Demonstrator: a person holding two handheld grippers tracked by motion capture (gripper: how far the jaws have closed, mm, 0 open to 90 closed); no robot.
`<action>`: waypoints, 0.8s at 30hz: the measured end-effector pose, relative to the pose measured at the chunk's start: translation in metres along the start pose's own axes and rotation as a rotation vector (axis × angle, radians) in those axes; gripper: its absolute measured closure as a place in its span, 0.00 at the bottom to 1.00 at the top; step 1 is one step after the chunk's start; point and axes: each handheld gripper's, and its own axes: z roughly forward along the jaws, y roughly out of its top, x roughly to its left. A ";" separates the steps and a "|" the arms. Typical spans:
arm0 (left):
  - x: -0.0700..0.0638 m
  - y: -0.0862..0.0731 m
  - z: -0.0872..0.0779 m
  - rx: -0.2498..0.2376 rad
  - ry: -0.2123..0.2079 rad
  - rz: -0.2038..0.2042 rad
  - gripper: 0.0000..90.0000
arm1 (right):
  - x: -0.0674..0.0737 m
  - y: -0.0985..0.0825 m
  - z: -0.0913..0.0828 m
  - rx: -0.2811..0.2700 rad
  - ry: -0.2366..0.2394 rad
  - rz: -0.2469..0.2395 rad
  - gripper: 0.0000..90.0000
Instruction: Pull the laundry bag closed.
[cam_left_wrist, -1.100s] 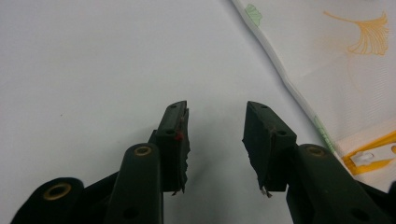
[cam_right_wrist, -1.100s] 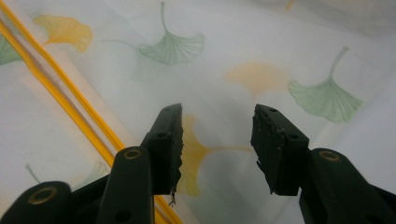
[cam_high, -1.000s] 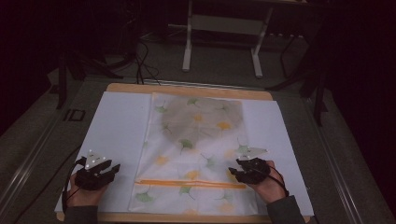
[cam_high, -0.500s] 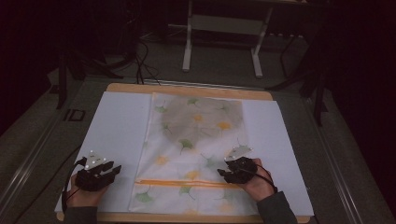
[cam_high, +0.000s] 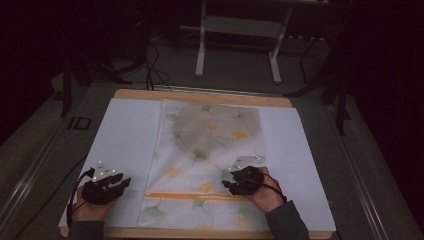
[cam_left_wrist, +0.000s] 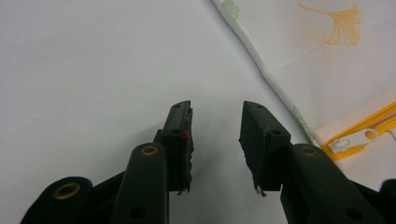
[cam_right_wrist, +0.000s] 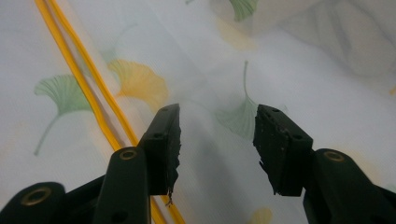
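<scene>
No readable writing or brand. One mesh laundry bag (cam_high: 210, 160) with ginkgo-leaf print and one orange zipper (cam_high: 192, 196), centre of frame on the bench (cam_high: 125, 130). Left gripper (cam_left_wrist: 215, 140) lower left, jaws spread, nothing between, closing slightly. Right gripper (cam_right_wrist: 217, 140) over bag, lower centre-right, jaws spread, just opening, empty.

No text, label, brand name or number can be read anywhere on the table (cam_high: 131, 95) or on the things lying on it. The mesh bag (cam_high: 210, 150) carries only a printed pattern of green and yellow leaves, with no lettering. A small dark tag (cam_high: 80, 123) sits on the floor by the table's far left corner; its marking is too small and dim to read.
</scene>
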 end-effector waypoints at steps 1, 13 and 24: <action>0.000 0.000 0.000 0.000 0.001 -0.002 0.71 | 0.000 0.001 0.000 -0.006 0.005 0.002 0.57; 0.001 0.000 0.000 0.007 -0.007 -0.004 0.69 | 0.012 0.019 0.011 -0.010 0.032 -0.050 0.56; 0.002 0.000 0.000 0.013 -0.017 -0.009 0.69 | 0.023 0.034 0.018 -0.010 0.054 -0.094 0.56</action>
